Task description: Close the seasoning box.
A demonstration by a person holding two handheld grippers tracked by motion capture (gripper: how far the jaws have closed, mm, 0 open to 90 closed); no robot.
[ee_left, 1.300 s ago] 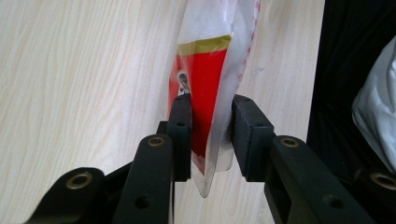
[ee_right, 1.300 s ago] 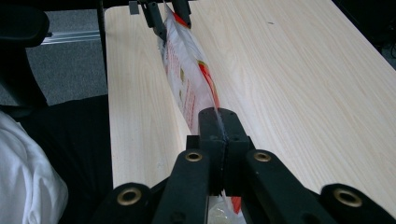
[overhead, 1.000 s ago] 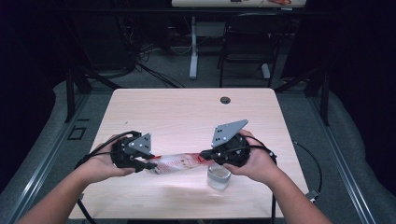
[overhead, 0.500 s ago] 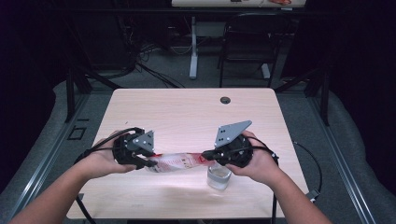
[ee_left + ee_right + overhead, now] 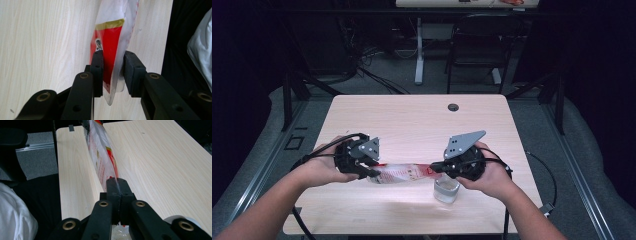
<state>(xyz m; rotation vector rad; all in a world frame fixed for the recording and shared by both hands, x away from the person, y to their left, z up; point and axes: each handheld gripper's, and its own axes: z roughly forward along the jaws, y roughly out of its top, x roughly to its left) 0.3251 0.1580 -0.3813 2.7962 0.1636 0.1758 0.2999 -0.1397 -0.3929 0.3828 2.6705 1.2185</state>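
A clear plastic pouch (image 5: pixel 404 173) with red and white print hangs stretched level between my two grippers, just above the wooden table (image 5: pixel 412 125). My left gripper (image 5: pixel 374 172) is shut on its left end; in the left gripper view the pads (image 5: pixel 98 65) press the red-printed pouch (image 5: pixel 111 37) from both sides. My right gripper (image 5: pixel 434 168) is shut on the pouch's other end. In the right gripper view its jaws (image 5: pixel 117 181) pinch the thin edge, and the pouch (image 5: pixel 102 157) runs away toward the far hand. A clear cup (image 5: pixel 446 190) stands on the table under the right gripper.
A small dark grommet (image 5: pixel 453 107) sits near the table's far edge. A chair (image 5: pixel 477 50) and a desk leg (image 5: pixel 419 55) stand beyond the table. The cup's rim (image 5: pixel 190 220) shows beside the right jaws. Bare wood spreads over the table's far half.
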